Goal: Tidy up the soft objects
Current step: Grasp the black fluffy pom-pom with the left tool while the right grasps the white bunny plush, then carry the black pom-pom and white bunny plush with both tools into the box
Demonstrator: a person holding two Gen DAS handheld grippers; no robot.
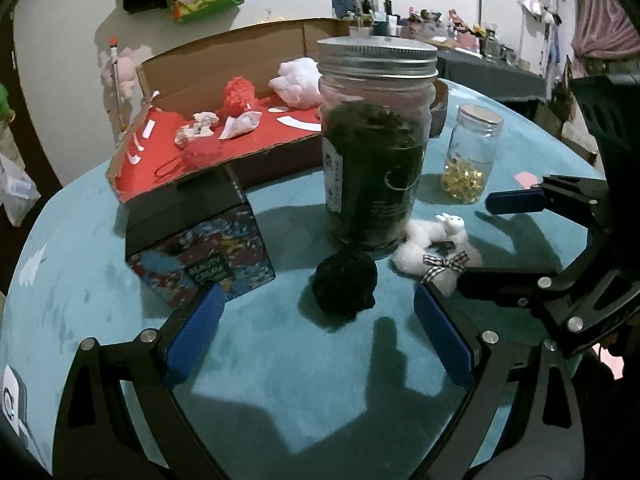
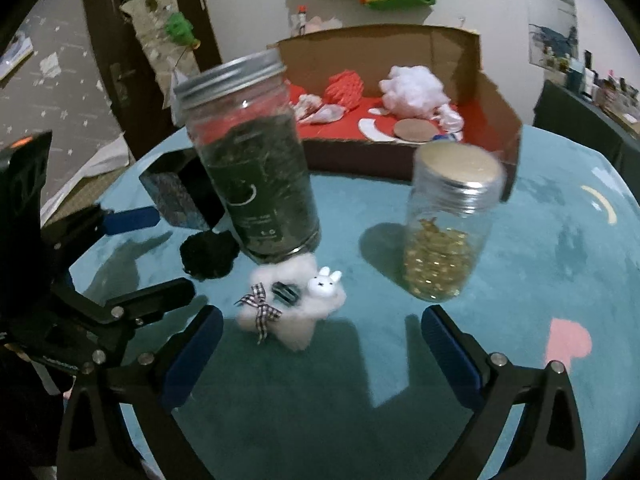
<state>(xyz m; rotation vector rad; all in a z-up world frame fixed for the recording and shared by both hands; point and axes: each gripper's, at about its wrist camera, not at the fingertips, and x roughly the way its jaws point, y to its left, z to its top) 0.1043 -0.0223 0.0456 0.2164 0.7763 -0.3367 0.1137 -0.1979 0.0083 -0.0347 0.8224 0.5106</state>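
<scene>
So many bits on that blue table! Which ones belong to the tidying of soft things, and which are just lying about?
Part of the job:
black pom-pom
white fluffy bunny toy
white stuffing and red pom-pom in the cardboard box
left tool and right tool, both open

Lying about:
big dark-filled jar
small jar of gold bits
patterned box

pompom (image 1: 346,285) before jar (image 1: 376,152), plush (image 1: 438,254) beside

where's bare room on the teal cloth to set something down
Bare teal cloth lies right of the gold-bead jar, and in front of the black pompom. It is crowded where the big dark jar, pompom and white plush bunny cluster.
</scene>
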